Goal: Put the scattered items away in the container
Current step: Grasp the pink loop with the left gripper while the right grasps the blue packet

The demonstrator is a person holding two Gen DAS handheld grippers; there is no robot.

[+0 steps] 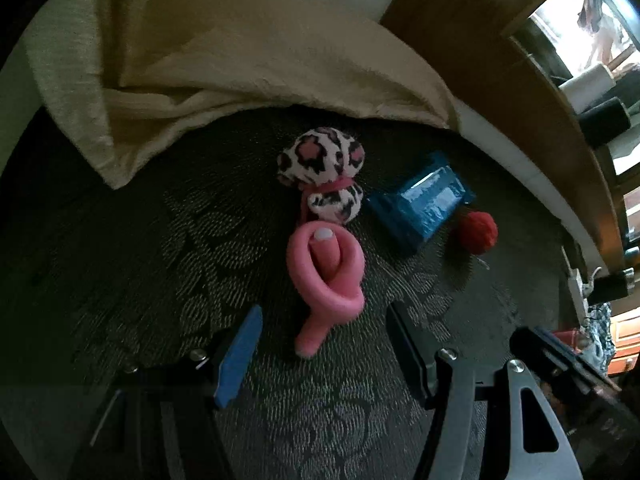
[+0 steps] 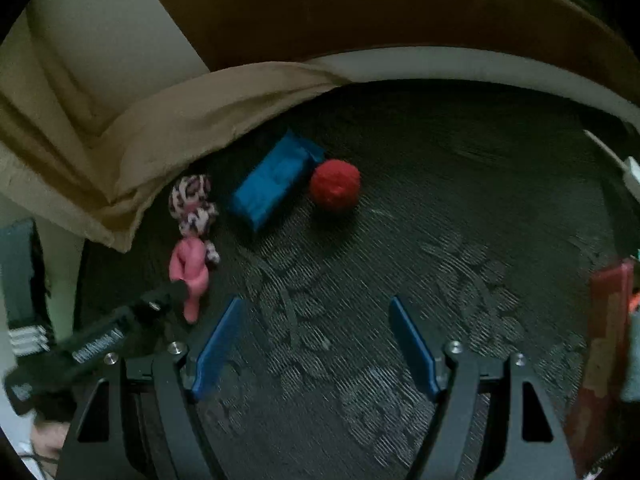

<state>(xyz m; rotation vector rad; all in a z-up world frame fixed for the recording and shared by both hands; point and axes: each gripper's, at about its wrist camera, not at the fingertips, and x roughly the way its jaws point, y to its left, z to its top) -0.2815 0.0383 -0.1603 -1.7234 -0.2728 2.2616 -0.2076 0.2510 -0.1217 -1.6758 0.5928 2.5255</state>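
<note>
Lying on the dark patterned carpet (image 1: 160, 264), the pink foam curler (image 1: 326, 276) sat just ahead of the left gripper (image 1: 324, 344), jaws wide apart and empty; the right gripper (image 2: 316, 344) likewise gaped, holding nothing, well short of the red ball (image 2: 335, 185).

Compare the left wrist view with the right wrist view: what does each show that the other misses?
Only the left wrist view shows the shelf clutter at upper right. Only the right wrist view shows the red container edge at far right, and the left tool's body beside the pink foam loop. Both show that loop, the leopard plush, blue packet, red ball, beige cloth and patterned carpet.
</note>
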